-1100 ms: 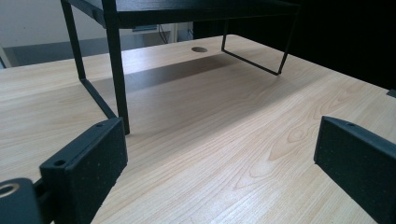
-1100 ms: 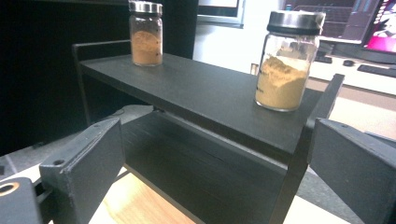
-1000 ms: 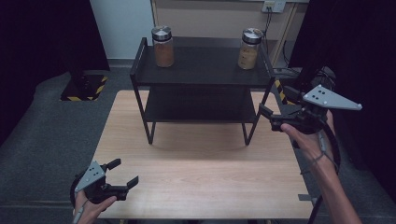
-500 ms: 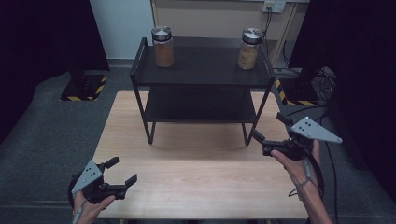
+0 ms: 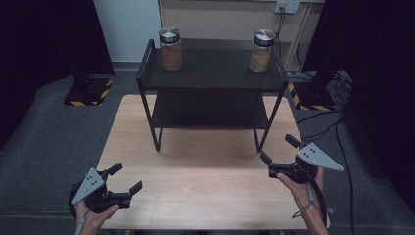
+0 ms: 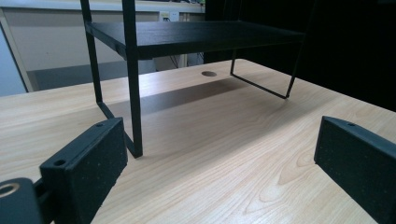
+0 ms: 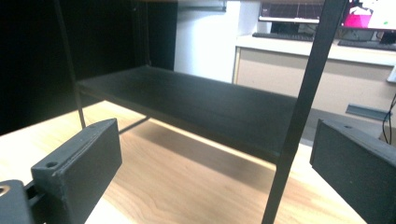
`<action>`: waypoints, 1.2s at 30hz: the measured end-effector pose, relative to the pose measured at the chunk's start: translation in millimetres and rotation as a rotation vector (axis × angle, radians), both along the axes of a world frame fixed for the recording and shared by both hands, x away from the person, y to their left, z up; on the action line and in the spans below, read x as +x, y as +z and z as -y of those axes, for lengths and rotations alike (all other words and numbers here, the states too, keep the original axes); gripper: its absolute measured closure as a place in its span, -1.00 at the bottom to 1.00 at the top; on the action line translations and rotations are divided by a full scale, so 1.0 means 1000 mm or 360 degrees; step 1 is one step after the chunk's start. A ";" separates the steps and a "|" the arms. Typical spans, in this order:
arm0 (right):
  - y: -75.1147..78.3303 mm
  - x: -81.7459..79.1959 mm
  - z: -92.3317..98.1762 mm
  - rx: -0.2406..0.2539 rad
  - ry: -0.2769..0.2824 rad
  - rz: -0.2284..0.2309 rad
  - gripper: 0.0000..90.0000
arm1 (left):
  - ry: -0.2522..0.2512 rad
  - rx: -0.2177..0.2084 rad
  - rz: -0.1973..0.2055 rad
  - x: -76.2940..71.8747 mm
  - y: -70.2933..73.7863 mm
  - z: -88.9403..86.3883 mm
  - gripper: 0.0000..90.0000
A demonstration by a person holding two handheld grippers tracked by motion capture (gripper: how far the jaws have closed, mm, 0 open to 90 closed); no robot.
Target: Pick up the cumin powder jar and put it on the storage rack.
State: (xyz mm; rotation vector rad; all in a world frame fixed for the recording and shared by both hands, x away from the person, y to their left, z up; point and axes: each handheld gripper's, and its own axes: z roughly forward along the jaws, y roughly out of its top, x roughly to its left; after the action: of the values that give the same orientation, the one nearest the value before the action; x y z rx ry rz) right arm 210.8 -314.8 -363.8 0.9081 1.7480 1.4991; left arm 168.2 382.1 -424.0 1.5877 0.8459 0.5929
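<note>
Lowered from beside the black two-tier metal shelf (image 5: pixel 210 83), right gripper (image 5: pixel 276 154) rests open, left gripper (image 5: pixel 128 177) too; both steel-lidded glass jars (image 5: pixel 171 48) shelved, nothing left.

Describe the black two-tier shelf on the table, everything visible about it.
The black shelf rack stands upright at the far middle of the light wooden table. It looks like thin metal framing carrying two flat dark shelves, the upper with a low raised rim. Its slim legs join into floor bars resting on the tabletop. The lower shelf looks bare. On the upper shelf stand the left jar and the right jar, both metal-lidded with brownish contents. Neither gripper touches it.
</note>
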 end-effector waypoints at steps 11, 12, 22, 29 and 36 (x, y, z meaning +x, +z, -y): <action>-0.023 -0.004 0.006 -0.0016 0.0033 -0.0070 -0.94 | 0.0016 -0.0014 0.0036 0.000 -0.001 -0.001 -0.96; -0.026 -0.004 0.007 -0.0016 0.0036 -0.0068 -0.94 | 0.0016 -0.0015 0.0043 0.001 -0.002 -0.001 -0.96; -0.041 -0.007 0.014 -0.0057 0.0127 -0.0119 -0.94 | -0.0035 -0.0031 0.0108 0.005 -0.004 -0.002 -0.95; -0.048 -0.010 0.022 -0.0067 0.0183 -0.0134 -0.94 | -0.0107 -0.0030 0.0109 0.009 -0.003 -0.003 -0.94; -0.051 -0.013 0.027 -0.0068 0.0232 -0.0132 -0.94 | -0.0121 -0.0052 0.0121 0.009 -0.004 -0.004 -0.95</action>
State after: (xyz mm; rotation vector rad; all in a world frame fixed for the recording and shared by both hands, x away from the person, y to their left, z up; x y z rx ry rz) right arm 197.3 -342.3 -415.2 0.8477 1.9349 1.5285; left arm 177.1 386.2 -428.4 1.5514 0.7319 0.5786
